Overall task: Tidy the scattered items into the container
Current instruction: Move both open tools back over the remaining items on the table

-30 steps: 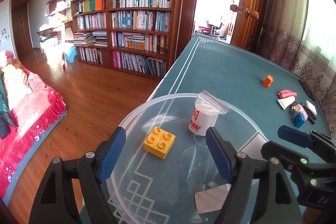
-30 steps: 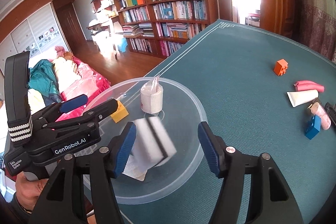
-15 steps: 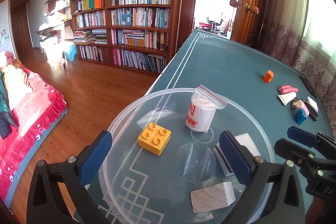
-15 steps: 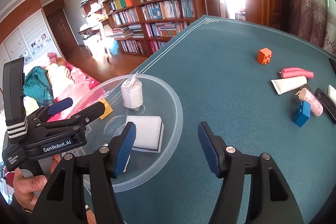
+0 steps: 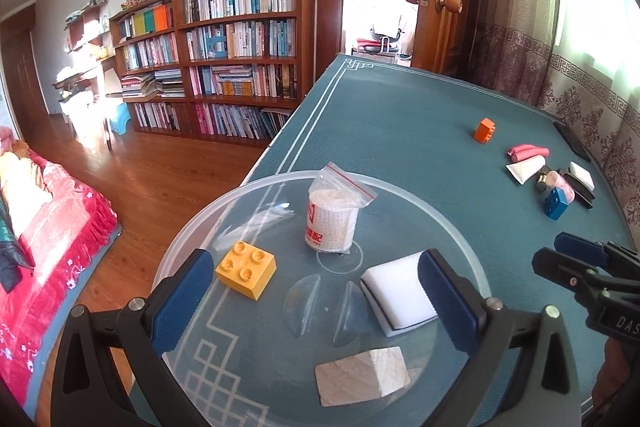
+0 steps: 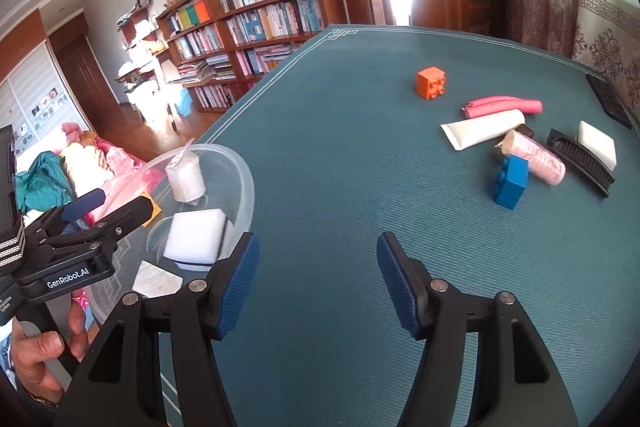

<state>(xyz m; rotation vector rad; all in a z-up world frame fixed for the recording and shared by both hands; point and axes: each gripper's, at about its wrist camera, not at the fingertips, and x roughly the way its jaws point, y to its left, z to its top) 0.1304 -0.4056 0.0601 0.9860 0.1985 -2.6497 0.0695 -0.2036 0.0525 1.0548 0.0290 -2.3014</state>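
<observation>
A clear plastic bowl (image 5: 256,339) holds a yellow brick (image 5: 245,269), a bagged white roll (image 5: 330,223), a white sponge (image 5: 400,291) and a wooden block (image 5: 362,375). My left gripper (image 5: 316,301) hangs open over the bowl and holds nothing. My right gripper (image 6: 318,283) is open and empty over the teal tablecloth, just right of the bowl (image 6: 240,183). Further right lie an orange brick (image 6: 432,83), a pink tube (image 6: 504,105), a white tube (image 6: 484,129), a pink roll (image 6: 536,157), a blue brick (image 6: 511,181), a black brush (image 6: 582,161) and another white sponge (image 6: 596,143).
The bowl stands at the table's left edge, with wooden floor and a red bed below. A black remote (image 6: 608,101) lies by the curtain at the far right. Bare teal cloth (image 6: 340,147) stretches between the bowl and the scattered items. A hand (image 6: 44,351) holds the left gripper.
The white sponge left my right gripper and now lies in the bowl. My right gripper swung right, away from the bowl. My left gripper opened wider.
</observation>
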